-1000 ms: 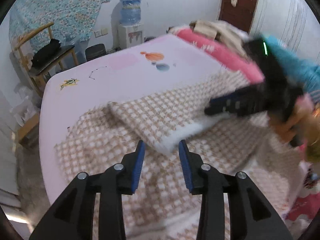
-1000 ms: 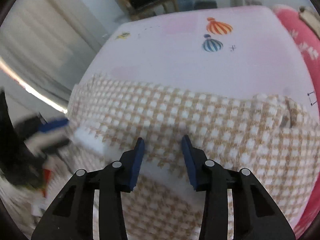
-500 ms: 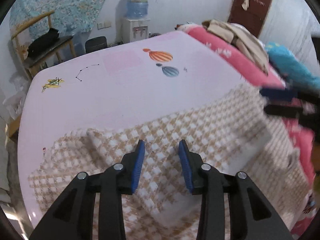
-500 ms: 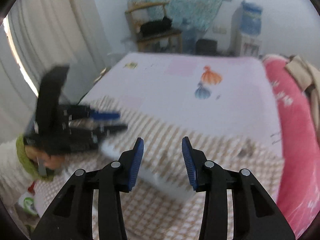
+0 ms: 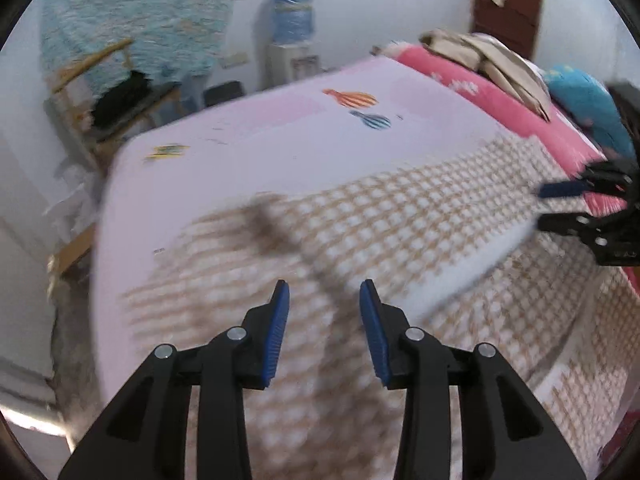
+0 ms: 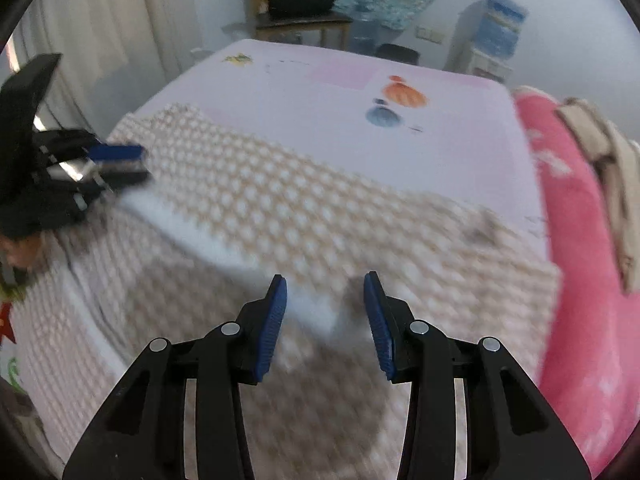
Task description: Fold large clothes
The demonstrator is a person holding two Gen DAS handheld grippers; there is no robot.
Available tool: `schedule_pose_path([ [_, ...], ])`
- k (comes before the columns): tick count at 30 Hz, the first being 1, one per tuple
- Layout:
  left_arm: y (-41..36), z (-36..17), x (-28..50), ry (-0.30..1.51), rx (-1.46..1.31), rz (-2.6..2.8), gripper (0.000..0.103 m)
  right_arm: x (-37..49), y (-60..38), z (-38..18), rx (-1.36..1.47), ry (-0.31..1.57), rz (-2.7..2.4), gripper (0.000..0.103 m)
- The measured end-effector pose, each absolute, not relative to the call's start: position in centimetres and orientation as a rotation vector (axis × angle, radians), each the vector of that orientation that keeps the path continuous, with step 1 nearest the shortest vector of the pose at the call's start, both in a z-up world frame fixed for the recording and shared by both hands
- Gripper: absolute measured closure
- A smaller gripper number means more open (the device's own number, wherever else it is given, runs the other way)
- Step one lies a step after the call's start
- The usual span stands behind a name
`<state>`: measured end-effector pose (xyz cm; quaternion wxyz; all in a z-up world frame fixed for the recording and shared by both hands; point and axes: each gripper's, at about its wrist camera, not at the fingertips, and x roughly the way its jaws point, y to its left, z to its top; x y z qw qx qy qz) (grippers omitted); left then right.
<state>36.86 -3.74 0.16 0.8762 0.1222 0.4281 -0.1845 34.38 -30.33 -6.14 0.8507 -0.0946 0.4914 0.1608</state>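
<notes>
A beige-and-white checked garment (image 5: 400, 220) lies spread on the pink bed sheet (image 5: 280, 136), with one part folded over so its white hem (image 5: 472, 280) runs across the middle. My left gripper (image 5: 323, 296) hovers open just above the cloth with nothing between its pads. It also shows at the left in the right wrist view, as left gripper (image 6: 116, 164), near the hem's left end. My right gripper (image 6: 324, 292) hangs over the white hem (image 6: 312, 312); its jaws are opening and do not press the cloth. The right gripper (image 5: 560, 206) shows at the hem's right end.
A red blanket (image 6: 580, 260) with folded beige clothes (image 5: 492, 60) and a blue cushion (image 5: 584, 100) lines the bed's right side. Beyond the bed stand a wooden chair (image 5: 116, 108) with dark items and a water dispenser (image 5: 292, 40). The bed's left edge (image 5: 100, 240) drops to the floor.
The right gripper has swung from the middle of the fold out to the hem's right end. Both cameras rose and then dipped back toward the cloth. The folded flap lies flatter.
</notes>
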Motion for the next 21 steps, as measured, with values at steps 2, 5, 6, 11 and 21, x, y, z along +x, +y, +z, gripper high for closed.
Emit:
schedule_pose_path([
  [2, -2.0, 1.6, 35.5, 0.862, 0.215, -0.374, 0.066, 33.0, -31.9, -5.0, -0.170, 1.017, 0.321, 0.058],
  [5, 1.5, 3.5, 32.7, 0.837, 0.140, -0.342, 0.066, 29.0, -34.9, -2.5, -0.086, 0.974, 0.317, 0.048],
  [6, 2.8, 3.9, 31.5, 0.841, 0.111, -0.326, 0.066, 28.1, -35.5, -2.2, -0.060, 0.969, 0.323, 0.047],
  [11, 7.6, 3.1, 26.1, 0.895, -0.031, -0.333, 0.066, 24.3, -38.4, -2.9, 0.100, 1.019, 0.372, 0.042],
  [21, 8.6, -2.9, 24.2, 1.022, -0.168, -0.347, 0.066, 23.7, -38.9, -7.9, 0.233, 1.159, 0.359, 0.041],
])
